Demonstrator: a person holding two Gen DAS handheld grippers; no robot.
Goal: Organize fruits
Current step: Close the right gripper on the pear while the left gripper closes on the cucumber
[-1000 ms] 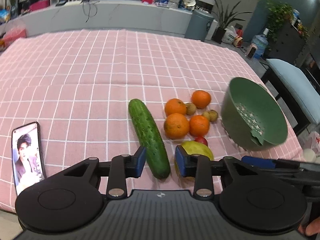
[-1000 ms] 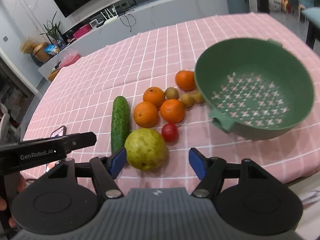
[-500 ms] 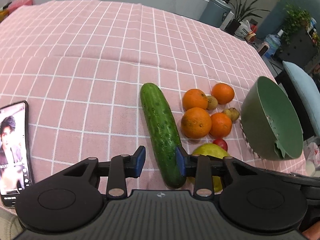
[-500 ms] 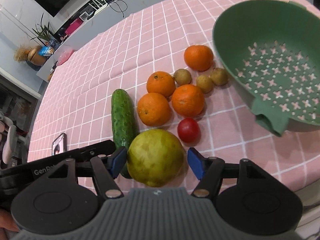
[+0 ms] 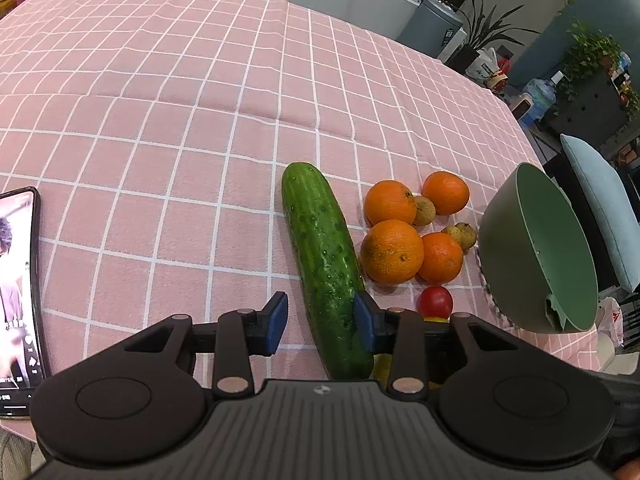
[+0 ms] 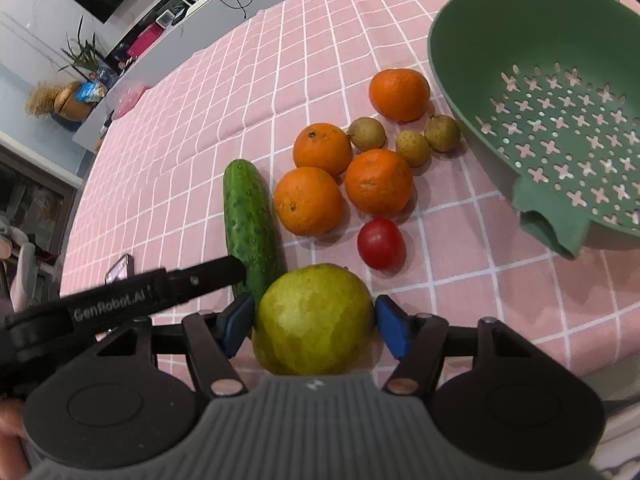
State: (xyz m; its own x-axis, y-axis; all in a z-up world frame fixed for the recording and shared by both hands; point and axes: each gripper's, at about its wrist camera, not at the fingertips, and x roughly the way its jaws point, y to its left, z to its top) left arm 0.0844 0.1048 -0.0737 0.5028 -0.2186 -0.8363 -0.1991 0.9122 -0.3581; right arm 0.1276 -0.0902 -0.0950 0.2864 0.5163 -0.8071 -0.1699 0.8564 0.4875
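A green cucumber (image 5: 322, 264) lies on the pink checked cloth; my left gripper (image 5: 320, 322) is open with its near end between the jaws, the right pad touching it. A yellow-green pear (image 6: 314, 322) sits between the jaws of my open right gripper (image 6: 316, 324), both pads close against its sides. Several oranges (image 6: 378, 180), small brown fruits (image 6: 412, 146) and a red tomato (image 6: 380, 242) lie beyond. A green colander (image 6: 560, 96) stands at the right, tilted in the left wrist view (image 5: 536, 252).
A phone (image 5: 18, 300) with a lit screen lies at the left near the table's front edge. The left gripper's finger (image 6: 160, 290) crosses the right wrist view beside the cucumber (image 6: 250, 224). A chair (image 5: 608, 216) stands past the table's right edge.
Both grippers have moved forward and down: the left around the cucumber's near end, the right around the pear. The right jaws have narrowed toward the pear.
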